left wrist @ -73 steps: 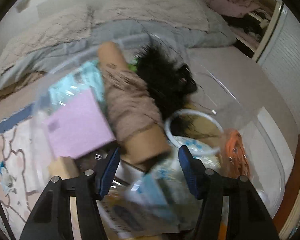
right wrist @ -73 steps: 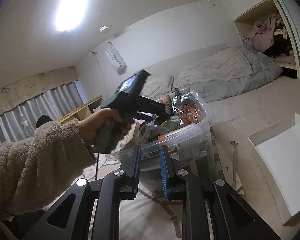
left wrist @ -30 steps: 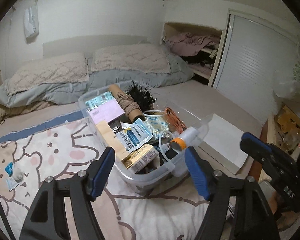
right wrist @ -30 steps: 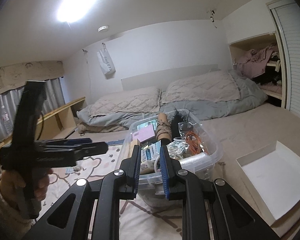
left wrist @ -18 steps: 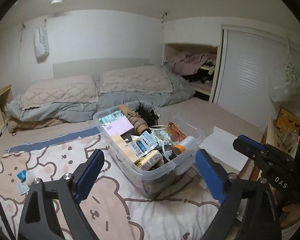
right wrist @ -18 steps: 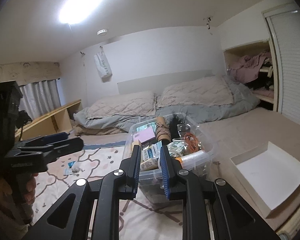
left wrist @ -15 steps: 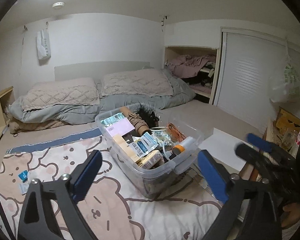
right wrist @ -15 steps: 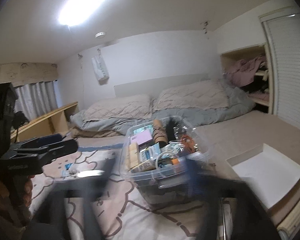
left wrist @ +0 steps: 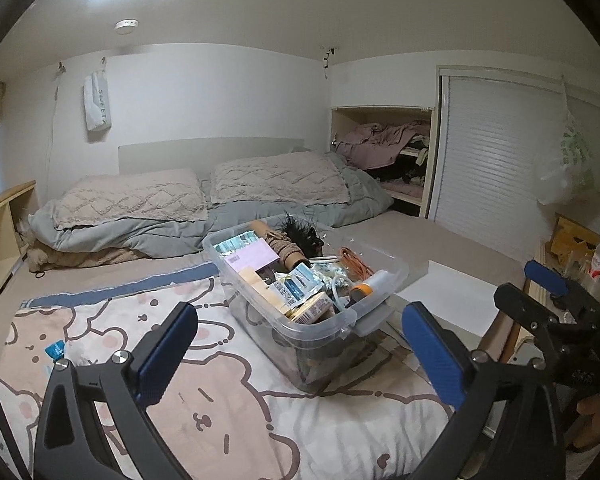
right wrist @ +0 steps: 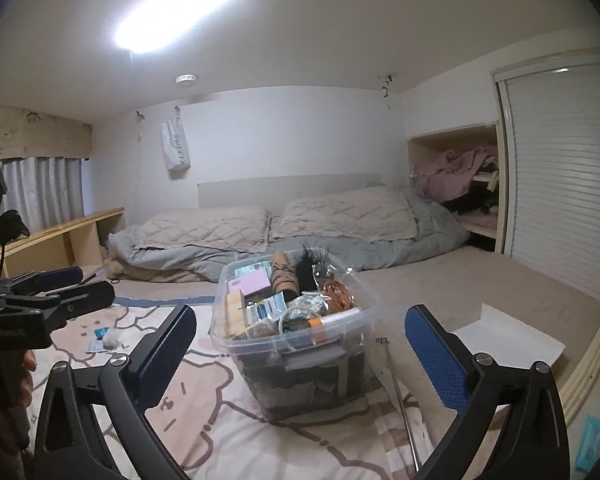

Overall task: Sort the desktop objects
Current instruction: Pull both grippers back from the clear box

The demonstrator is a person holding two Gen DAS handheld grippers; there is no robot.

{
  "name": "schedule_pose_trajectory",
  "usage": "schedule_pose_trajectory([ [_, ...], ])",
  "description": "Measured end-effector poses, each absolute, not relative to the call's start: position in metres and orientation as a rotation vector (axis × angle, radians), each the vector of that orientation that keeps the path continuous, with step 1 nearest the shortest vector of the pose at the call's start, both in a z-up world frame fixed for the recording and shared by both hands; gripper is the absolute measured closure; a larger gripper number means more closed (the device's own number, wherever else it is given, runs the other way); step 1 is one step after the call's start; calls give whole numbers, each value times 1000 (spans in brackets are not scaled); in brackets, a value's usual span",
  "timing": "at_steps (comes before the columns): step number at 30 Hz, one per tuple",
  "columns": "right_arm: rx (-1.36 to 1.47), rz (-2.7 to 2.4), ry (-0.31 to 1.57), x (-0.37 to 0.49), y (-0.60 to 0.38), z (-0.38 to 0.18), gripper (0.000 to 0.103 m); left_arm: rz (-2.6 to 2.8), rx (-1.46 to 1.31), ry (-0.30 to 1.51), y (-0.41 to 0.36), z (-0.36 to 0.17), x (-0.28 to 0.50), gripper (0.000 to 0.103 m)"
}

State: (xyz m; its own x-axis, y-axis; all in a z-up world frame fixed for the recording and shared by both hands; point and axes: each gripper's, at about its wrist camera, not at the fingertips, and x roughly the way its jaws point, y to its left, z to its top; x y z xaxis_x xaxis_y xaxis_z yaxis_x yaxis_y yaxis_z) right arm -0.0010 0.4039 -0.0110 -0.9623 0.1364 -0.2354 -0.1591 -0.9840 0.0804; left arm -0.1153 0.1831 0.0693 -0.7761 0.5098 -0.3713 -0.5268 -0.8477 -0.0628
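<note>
A clear plastic bin (left wrist: 384, 270) (right wrist: 300, 356) stands on the bed, packed with several items: a pink note pad (left wrist: 250, 256), a cardboard tube wound with twine (left wrist: 282, 242), a black feathery thing (left wrist: 300, 228), an orange cord (left wrist: 354, 258) and small packets. My left gripper (left wrist: 300, 356) is open and empty, held back from the bin; it shows at the left of the right wrist view (right wrist: 60, 284). My right gripper (right wrist: 300, 356) is open and empty, also back from the bin; it shows at the right of the left wrist view (left wrist: 540, 284).
A white shallow box (right wrist: 508, 334) (left wrist: 452, 300) lies right of the bin. A thin metal rod (right wrist: 396, 392) lies beside the bin. A bear-print blanket (left wrist: 204, 400) covers the near bed. Small wrappers (right wrist: 104, 338) lie at the left. Pillows (left wrist: 276, 178) and a grey duvet lie behind.
Both grippers have pulled back from the bin and risen. My left gripper left the bin's contents empty. My right gripper has gone from shut to wide open.
</note>
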Motion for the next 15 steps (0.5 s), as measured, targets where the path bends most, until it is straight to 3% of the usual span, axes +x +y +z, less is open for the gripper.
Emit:
schedule_pose_trajectory([
  [15, -350, 2948, 175, 9, 403, -25, 0, 2522, -488, 43, 167, 64, -106, 0],
])
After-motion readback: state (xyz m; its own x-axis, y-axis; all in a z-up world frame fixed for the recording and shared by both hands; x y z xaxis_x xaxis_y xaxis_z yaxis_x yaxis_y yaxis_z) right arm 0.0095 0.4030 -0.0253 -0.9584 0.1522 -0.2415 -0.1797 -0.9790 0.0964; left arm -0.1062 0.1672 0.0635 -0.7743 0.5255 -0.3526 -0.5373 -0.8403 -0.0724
